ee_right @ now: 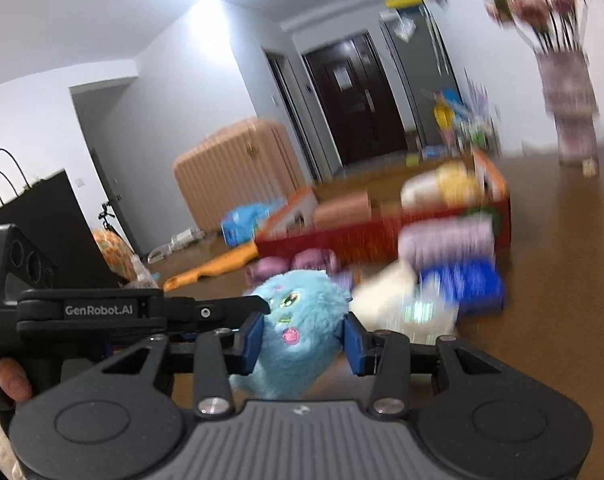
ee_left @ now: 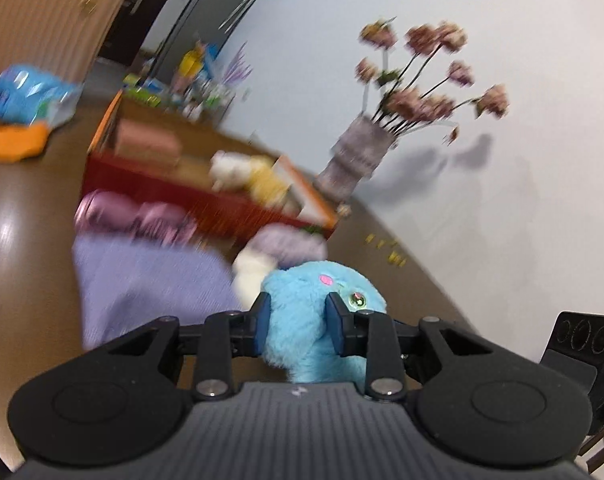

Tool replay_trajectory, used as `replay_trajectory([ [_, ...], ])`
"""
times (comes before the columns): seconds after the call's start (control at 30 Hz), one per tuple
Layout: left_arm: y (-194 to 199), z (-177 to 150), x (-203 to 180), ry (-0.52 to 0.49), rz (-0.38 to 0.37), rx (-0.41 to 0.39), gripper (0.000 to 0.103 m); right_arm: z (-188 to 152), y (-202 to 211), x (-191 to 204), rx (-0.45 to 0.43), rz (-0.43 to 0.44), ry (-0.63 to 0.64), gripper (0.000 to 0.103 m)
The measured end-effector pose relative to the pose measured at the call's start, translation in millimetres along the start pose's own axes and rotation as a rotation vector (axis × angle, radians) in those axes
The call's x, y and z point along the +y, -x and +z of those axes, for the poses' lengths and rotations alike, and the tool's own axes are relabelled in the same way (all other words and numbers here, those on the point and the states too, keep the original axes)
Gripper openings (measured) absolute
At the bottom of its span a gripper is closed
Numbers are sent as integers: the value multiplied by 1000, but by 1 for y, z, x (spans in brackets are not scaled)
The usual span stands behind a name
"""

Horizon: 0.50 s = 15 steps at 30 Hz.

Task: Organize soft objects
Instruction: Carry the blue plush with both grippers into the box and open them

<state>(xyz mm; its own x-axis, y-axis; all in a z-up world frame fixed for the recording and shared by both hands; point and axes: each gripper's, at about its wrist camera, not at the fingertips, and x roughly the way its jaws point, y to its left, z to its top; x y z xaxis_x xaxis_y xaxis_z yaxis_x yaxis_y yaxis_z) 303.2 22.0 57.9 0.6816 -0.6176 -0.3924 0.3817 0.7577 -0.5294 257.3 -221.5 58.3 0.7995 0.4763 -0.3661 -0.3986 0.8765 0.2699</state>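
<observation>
My left tool [ee_left: 297, 322] and my right tool [ee_right: 302, 342] both clamp the same blue plush toy [ee_left: 314, 312], each with its blue pads pressed into the fur from either side, the jaws fairly narrow. No earlier look is at hand, so I only say they grip it now.

The toy is a shaggy, light-blue stuffed creature with a shiny green eye and a small pink patch on its face. From the right wrist view its face turns toward my camera, tipped a little to the left, and a tuft of fur hangs below the pads. Its rounded body rises above my fingers and its long axis runs roughly upright. It hangs between the two tools, above the brown table [ee_left: 29, 240], not resting on it.

Beyond it lies a purple cloth [ee_left: 149, 280], a white soft thing [ee_left: 249, 276] and pink plush pieces [ee_left: 133, 216], all blurred. Further toward the far edge stands a red box [ee_left: 205, 196] holding a white and yellow plush [ee_left: 241, 172]. A vase of flowers [ee_left: 358, 152] stands near the wall at the far right corner.
</observation>
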Motion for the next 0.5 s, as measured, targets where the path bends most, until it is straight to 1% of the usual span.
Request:
replay_trajectory([
  [0.1,-9,40,-11,-26,-30,-32,29,42,-3,-3,-38,-3,60,40],
  [0.17,-18,70,-16,-47,-31,-43,30,73,-12,-8,-48,-4,84,40],
  [0.23,-32,102,-22,-98,-13,-67,30,104,-27,-15,-56,-2,105,40],
  [0.33,-62,148,-20,-145,33,-75,28,151,-64,-33,-28,2,112,39],
  [0.43,-108,188,8,-104,32,-40,28,191,-115,-58,35,-10,94,39],
  [0.5,-141,205,37,-27,21,-7,28,209,-154,-75,79,-29,86,39],
])
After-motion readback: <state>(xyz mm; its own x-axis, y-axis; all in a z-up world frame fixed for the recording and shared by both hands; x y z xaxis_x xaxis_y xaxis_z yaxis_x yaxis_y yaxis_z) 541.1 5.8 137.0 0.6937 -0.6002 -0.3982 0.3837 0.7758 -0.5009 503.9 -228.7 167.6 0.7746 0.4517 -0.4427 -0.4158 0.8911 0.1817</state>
